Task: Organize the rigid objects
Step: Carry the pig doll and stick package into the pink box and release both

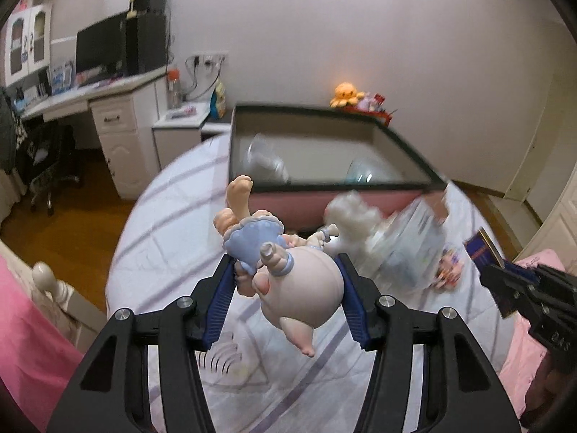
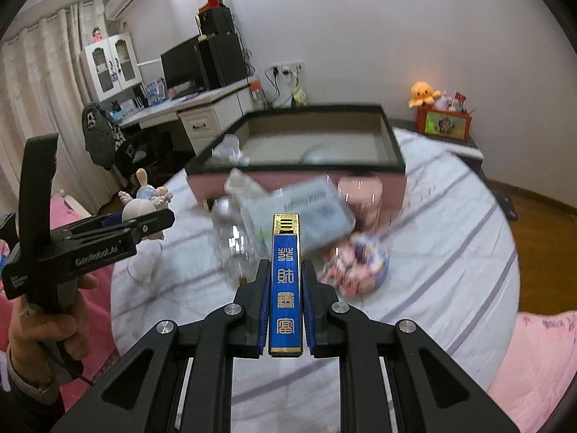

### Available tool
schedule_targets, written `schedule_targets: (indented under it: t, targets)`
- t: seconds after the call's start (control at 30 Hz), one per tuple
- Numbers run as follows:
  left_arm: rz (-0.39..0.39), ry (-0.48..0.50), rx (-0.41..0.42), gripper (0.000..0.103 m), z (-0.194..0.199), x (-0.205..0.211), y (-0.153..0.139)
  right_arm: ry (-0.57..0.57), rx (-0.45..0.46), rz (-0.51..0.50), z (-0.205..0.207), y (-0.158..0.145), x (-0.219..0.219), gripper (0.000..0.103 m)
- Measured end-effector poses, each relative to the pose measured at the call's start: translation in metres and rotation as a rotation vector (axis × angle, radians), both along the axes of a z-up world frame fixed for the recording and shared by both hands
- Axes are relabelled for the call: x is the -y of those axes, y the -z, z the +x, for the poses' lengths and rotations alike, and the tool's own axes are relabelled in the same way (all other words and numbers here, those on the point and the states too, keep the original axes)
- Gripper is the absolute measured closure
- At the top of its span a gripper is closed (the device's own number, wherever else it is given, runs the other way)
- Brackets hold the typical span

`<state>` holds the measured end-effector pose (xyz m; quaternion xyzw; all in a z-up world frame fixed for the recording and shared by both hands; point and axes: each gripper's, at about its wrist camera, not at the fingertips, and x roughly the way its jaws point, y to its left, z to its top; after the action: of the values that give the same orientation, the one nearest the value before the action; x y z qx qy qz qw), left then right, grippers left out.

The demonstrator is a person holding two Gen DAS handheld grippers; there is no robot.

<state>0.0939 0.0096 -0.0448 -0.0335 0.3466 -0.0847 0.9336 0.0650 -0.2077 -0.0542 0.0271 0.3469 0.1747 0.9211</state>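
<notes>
The doll figure (image 1: pixel 288 274) hangs upside down above the striped bedspread (image 1: pixel 173 216), pinched at its head between the pads of the left gripper (image 1: pixel 286 288). The blue box (image 2: pixel 285 285) stands on edge, clamped between the pressed-in jaws of the right gripper (image 2: pixel 286 299). The pink storage box (image 2: pixel 299 180) lies ahead on the bed and already holds clear containers; both held items are not yet inside, and a bottle (image 2: pixel 234 249), a packet (image 2: pixel 306 209) and small toys (image 2: pixel 360 263) remain outside it. Only the right wrist view shows the person's hand (image 2: pixel 43 328) on the left gripper; only the left wrist view shows the doll's grip closely.
</notes>
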Motion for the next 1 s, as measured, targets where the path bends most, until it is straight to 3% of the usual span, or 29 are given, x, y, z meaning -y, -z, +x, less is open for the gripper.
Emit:
schedule_targets:
  t: [0.17, 0.4, 0.67, 0.97, 1.0]
  targets:
    - [0.010, 0.019, 0.075, 0.047, 0.022, 0.008, -0.034, -0.012, 0.077, -0.028, 0.037, -0.036, -0.001, 0.087]
    - [0.020, 0.028, 0.108, 0.047, 0.092, 0.023, -0.058, -0.023, 0.062, -0.043, 0.126, -0.050, -0.010, 0.087]
    - [0.027, 0.015, 0.019, 0.047, 0.178, 0.034, -0.033, -0.002, -0.077, -0.051, 0.216, -0.015, -0.012, 0.087]
    - [0.055, -0.003, -0.052, 0.045, 0.205, 0.042, -0.007, 0.011, -0.152, -0.052, 0.237, 0.010, -0.011, 0.087]
    - [0.060, -0.007, -0.047, 0.040, 0.204, 0.043, -0.007, 0.011, -0.156, -0.049, 0.237, 0.010, -0.010, 0.087]
